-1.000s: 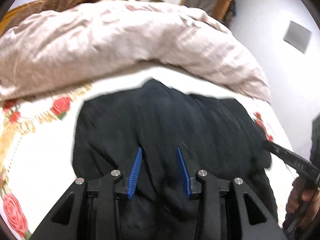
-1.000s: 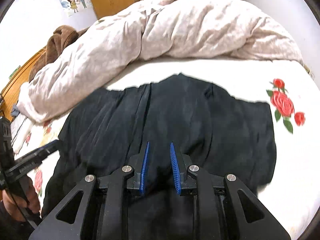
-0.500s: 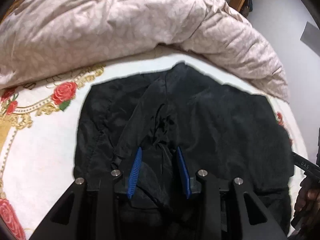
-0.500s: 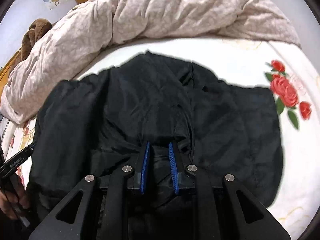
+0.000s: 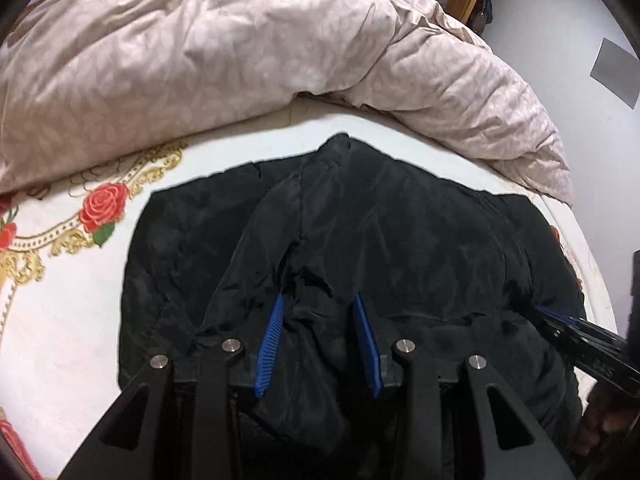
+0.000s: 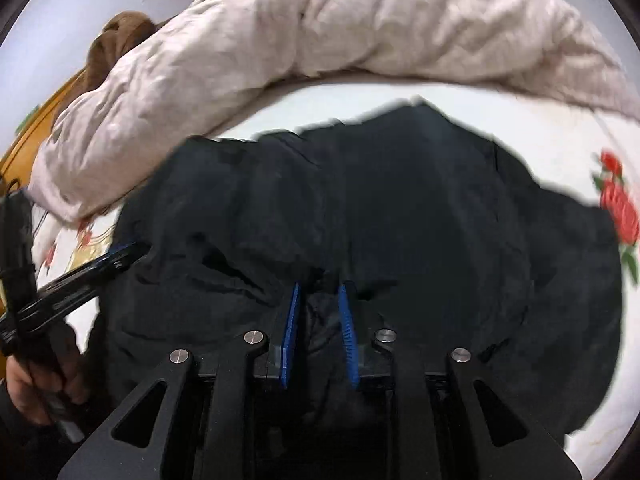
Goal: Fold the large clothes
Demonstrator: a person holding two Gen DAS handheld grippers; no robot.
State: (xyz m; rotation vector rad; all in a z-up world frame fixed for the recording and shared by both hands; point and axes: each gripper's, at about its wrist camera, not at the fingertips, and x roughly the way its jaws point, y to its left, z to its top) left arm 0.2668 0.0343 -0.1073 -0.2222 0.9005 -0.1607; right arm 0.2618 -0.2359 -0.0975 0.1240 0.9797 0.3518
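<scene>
You are gripping black garment (image 5: 400, 248) folds in both left gripper (image 5: 318, 300) and right gripper (image 6: 319, 286); keep lowering them level

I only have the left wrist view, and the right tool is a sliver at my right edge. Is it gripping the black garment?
Observer: Yes. The right tool has a bunched fold of the black garment pinched between its pads.
Operator: What's beyond the garment's right edge?
Observer: White sheet, with a large red rose print right beside the edge.
Operator: How does my left tool look from there?
Observer: The left tool reaches onto the garment's left edge, with a hand wrapped around its handle.
</scene>
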